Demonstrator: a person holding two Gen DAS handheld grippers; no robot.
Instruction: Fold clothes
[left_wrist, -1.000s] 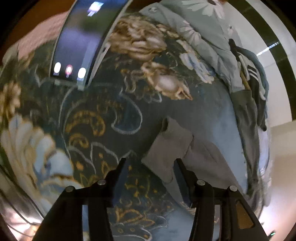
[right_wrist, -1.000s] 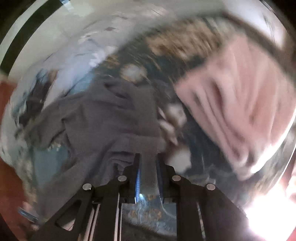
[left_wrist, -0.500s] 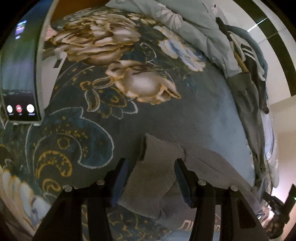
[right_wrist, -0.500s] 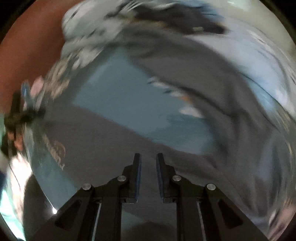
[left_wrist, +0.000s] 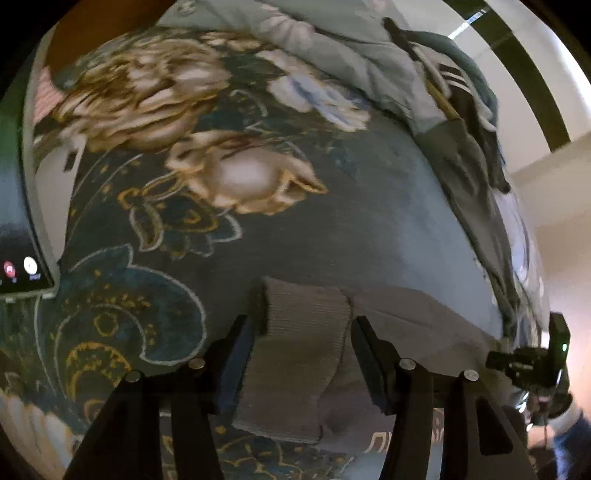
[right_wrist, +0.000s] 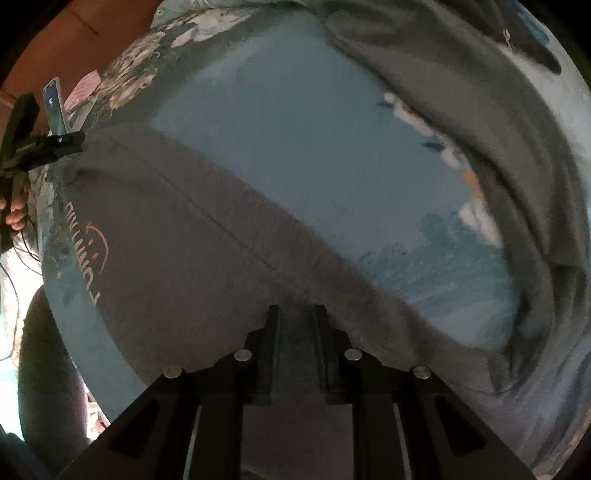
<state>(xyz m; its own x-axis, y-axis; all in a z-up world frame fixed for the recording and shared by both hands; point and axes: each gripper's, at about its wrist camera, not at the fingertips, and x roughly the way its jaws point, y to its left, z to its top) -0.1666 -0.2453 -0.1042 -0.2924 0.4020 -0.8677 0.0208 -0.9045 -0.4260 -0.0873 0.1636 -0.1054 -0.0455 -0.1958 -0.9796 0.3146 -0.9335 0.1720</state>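
Observation:
A grey sweatshirt (right_wrist: 177, 236) with pale orange lettering lies flat on the bed. Its ribbed cuff (left_wrist: 303, 332) and sleeve lie between the fingers of my left gripper (left_wrist: 301, 325), which is open around it. My right gripper (right_wrist: 295, 314) is shut on the sweatshirt's edge, with grey cloth between its fingers. The right gripper also shows at the right edge of the left wrist view (left_wrist: 532, 362), and the left gripper at the left edge of the right wrist view (right_wrist: 33, 147).
The bed has a dark blue floral blanket (left_wrist: 184, 177). A phone (left_wrist: 18, 236) with a lit screen lies at the left. A heap of other clothes (left_wrist: 461, 96) lies at the far right of the bed; a second grey garment (right_wrist: 498, 129) lies beyond the sweatshirt.
My left gripper has come closer to the cuff, which now lies between its open fingers. My right gripper swung round from the pink cloth side, still gripping grey cloth.

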